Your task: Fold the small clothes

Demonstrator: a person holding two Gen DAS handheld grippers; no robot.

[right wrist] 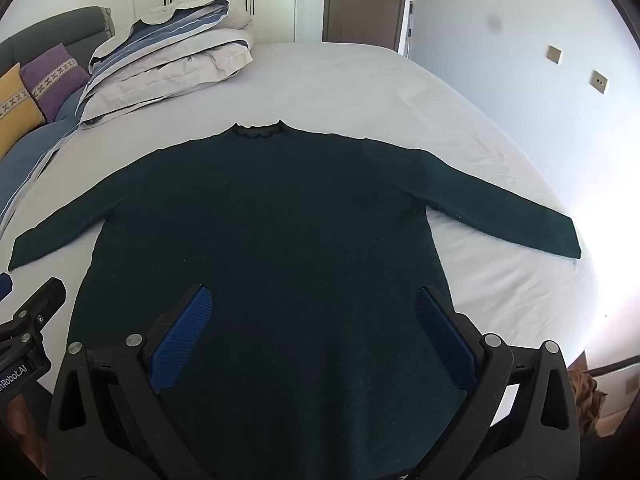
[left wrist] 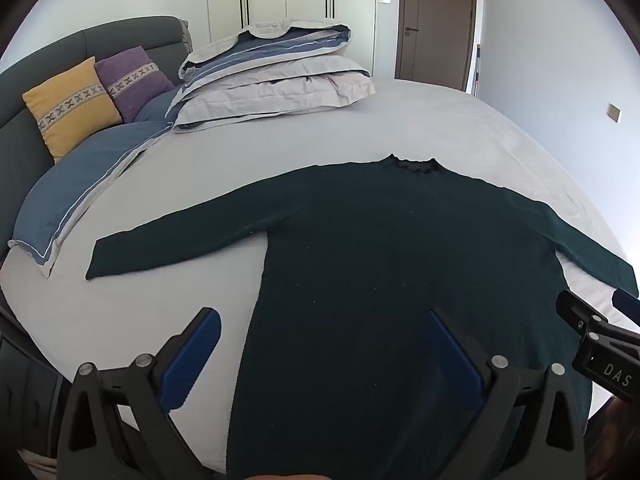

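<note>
A dark green long-sleeved sweater (left wrist: 400, 248) lies flat on the bed with both sleeves spread out and the collar far from me; it also shows in the right wrist view (right wrist: 280, 220). My left gripper (left wrist: 324, 320) is open and empty, held over the sweater's lower left edge. My right gripper (right wrist: 314, 298) is open and empty above the sweater's lower body. The right gripper also shows at the right edge of the left wrist view (left wrist: 596, 316). The sweater's hem is hidden below both grippers.
The bed has a light grey sheet (left wrist: 320, 148). A folded duvet (left wrist: 276, 72) is stacked at the head, with a yellow cushion (left wrist: 72, 108), a purple cushion (left wrist: 136, 80) and a blue pillow (left wrist: 80, 196) at the left. A brown door (left wrist: 436, 24) stands behind.
</note>
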